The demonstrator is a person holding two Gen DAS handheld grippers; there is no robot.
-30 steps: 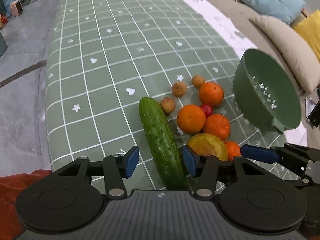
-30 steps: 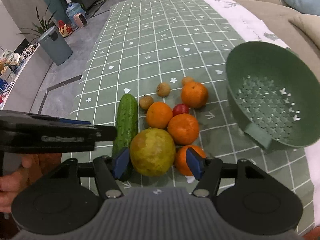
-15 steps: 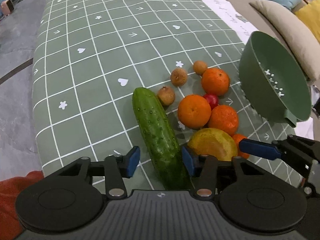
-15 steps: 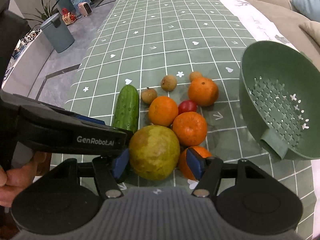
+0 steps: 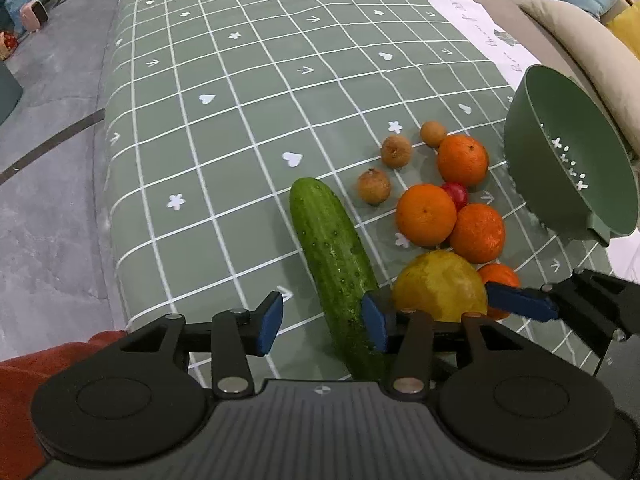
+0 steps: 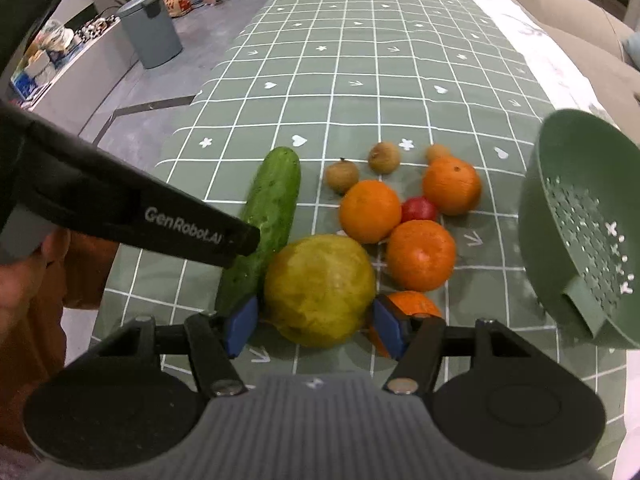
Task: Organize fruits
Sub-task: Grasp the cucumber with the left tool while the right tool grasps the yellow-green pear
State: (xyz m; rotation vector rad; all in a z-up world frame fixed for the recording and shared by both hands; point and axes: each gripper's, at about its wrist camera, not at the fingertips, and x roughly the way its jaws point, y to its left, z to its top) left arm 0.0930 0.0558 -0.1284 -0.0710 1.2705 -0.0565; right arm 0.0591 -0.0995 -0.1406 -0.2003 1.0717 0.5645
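A pile of fruit lies on the green checked tablecloth (image 5: 240, 128). A cucumber (image 5: 332, 256) lies lengthwise; my left gripper (image 5: 322, 322) is open, its jaws either side of the cucumber's near end. A large yellow-green fruit (image 6: 320, 290) sits between the open jaws of my right gripper (image 6: 314, 328); whether the pads touch it I cannot tell. Several oranges (image 6: 370, 211), a small red fruit (image 6: 418, 209) and three small brown fruits (image 6: 341, 176) lie behind. The cucumber also shows in the right wrist view (image 6: 268, 216).
A green colander (image 6: 580, 232) sits tilted at the right of the pile, also in the left wrist view (image 5: 568, 168). Sofa cushions (image 5: 576, 28) lie beyond the table's right edge. A grey bin (image 6: 150, 32) stands on the floor at left.
Both grippers have moved forward toward the fruit. The right jaws now flank the yellow-green fruit more closely. The left gripper now reaches across the right wrist view.
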